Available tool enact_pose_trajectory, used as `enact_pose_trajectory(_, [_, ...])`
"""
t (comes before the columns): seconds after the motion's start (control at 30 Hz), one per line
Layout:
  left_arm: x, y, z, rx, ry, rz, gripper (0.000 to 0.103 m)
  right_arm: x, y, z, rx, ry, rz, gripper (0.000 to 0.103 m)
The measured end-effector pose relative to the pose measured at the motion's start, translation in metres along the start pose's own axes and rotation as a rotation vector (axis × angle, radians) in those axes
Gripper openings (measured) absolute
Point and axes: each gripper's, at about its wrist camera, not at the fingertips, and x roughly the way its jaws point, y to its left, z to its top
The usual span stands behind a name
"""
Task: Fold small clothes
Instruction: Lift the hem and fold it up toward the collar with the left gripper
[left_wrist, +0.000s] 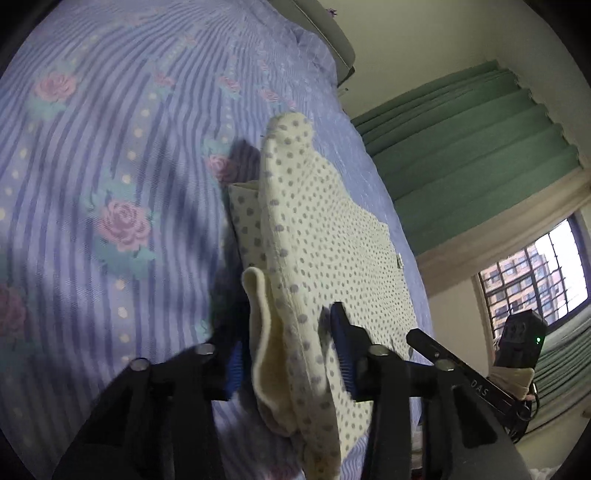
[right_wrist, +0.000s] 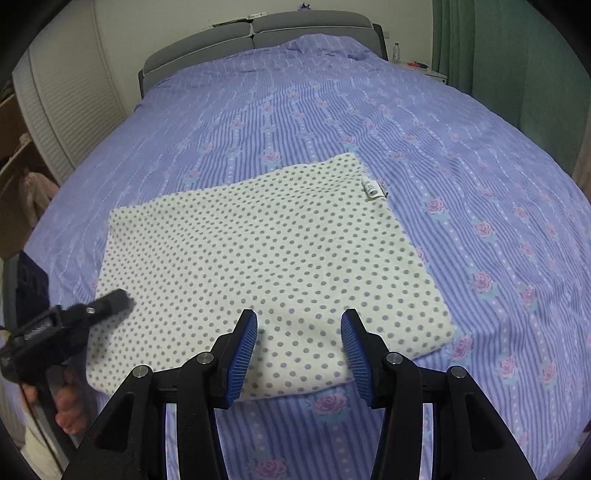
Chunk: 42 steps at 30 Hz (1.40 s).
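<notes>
Dotted cloth (right_wrist: 266, 258) flat on bed; left tongs (left_wrist: 291, 354) pinch raised edge; right tongs (right_wrist: 299, 347) released.

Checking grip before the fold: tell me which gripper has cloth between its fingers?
The left gripper: polka-dot cloth bunches between its fingers. The right gripper is open above it.

The folded garment (right_wrist: 266, 251) lies on the bedspread (right_wrist: 461, 147), its label (right_wrist: 373, 189) at the far right corner.
</notes>
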Motion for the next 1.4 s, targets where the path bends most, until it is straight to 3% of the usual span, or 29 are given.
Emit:
enact_pose_trajectory(0.07, [-0.004, 0.013, -0.002, -0.052, 0.005, -0.044, 0.021, -0.001, 0.003, 0.001, -0.003, -0.006, -0.001, 0.049])
enact_pose_trajectory(0.13, [-0.009, 0.025, -0.001, -0.123, 0.015, -0.103, 0.017, -0.001, 0.005, 0.002, -0.012, -0.014, -0.009, 0.049])
enact_pose_trajectory(0.23, [-0.019, 0.022, -0.001, -0.166, 0.014, -0.101, 0.015, 0.0, 0.006, 0.003, -0.008, -0.009, -0.006, 0.049])
enact_pose_trajectory(0.27, [-0.022, 0.017, 0.0, -0.165, 0.012, -0.079, 0.015, 0.001, 0.005, 0.003, -0.006, -0.004, -0.007, 0.049])
enact_pose_trajectory(0.4, [-0.027, -0.022, 0.012, -0.197, 0.059, 0.172, 0.015, -0.001, -0.003, 0.005, 0.006, -0.008, 0.007, 0.049])
enact_pose_trajectory(0.6, [-0.021, -0.086, 0.031, -0.246, 0.069, 0.308, 0.015, -0.011, -0.043, 0.002, 0.078, 0.017, 0.052, 0.049])
enact_pose_trajectory(0.7, [0.001, -0.126, 0.037, -0.188, 0.091, 0.404, 0.014, -0.018, -0.068, 0.003, 0.12, 0.012, 0.085, 0.049])
enact_pose_trajectory(0.9, [0.063, -0.185, 0.037, -0.086, 0.146, 0.457, 0.014, -0.028, -0.11, 0.014, 0.133, -0.015, 0.129, 0.049])
enact_pose_trajectory(1.07, [0.113, -0.198, 0.028, -0.071, 0.197, 0.501, 0.014, -0.034, -0.148, 0.014, 0.176, -0.034, 0.123, 0.049])
enact_pose_trajectory(1.17, [0.125, -0.194, 0.021, -0.105, 0.207, 0.485, 0.014, -0.033, -0.166, 0.009, 0.208, -0.025, 0.125, 0.049])
enact_pose_trajectory(1.27, [0.13, -0.211, 0.02, -0.013, 0.175, 0.529, 0.014, -0.028, -0.176, 0.006, 0.221, -0.018, 0.139, 0.049])
enact_pose_trajectory(1.4, [0.143, -0.221, 0.019, 0.014, 0.191, 0.534, 0.014, -0.027, -0.182, 0.002, 0.223, -0.019, 0.139, 0.049])
